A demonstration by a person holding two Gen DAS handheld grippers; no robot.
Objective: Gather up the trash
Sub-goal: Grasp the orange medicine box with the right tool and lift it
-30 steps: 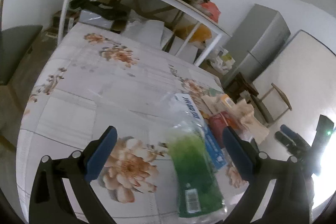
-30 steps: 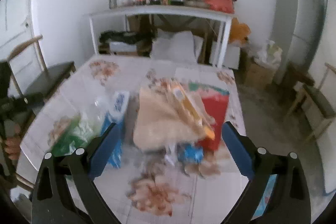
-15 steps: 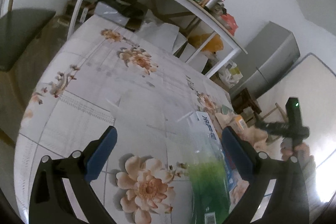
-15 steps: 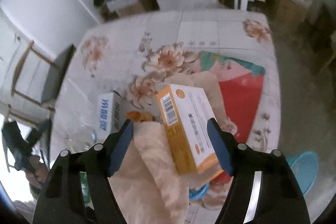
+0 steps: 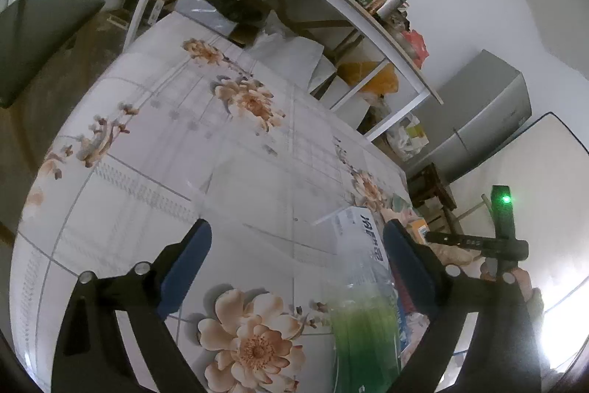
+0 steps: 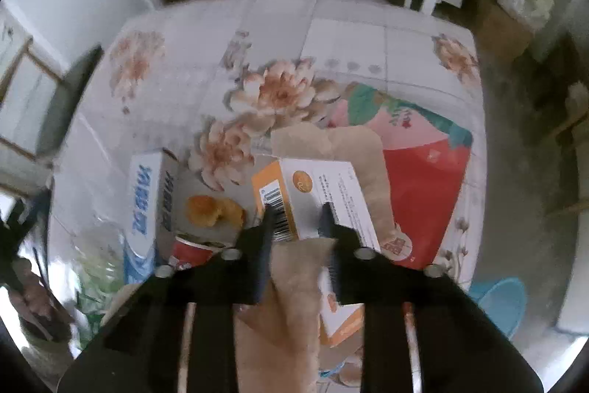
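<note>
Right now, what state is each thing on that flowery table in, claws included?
Right claw: just closed, pinching the orange-and-white box.
Left claw: open, holding nothing.
Green plastic bottle: lying on its side between the left claw's fingers, untouched.
Blue-and-white carton: lying flat.
Red bag: flat under the pile.

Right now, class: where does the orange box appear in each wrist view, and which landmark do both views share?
Left wrist: orange box only partly seen, right of centre, behind the gripper's right finger.
Right wrist: orange box at centre, on the beige paper, right gripper shut on its near end.
Shared landmark: blue-and-white box.
</note>
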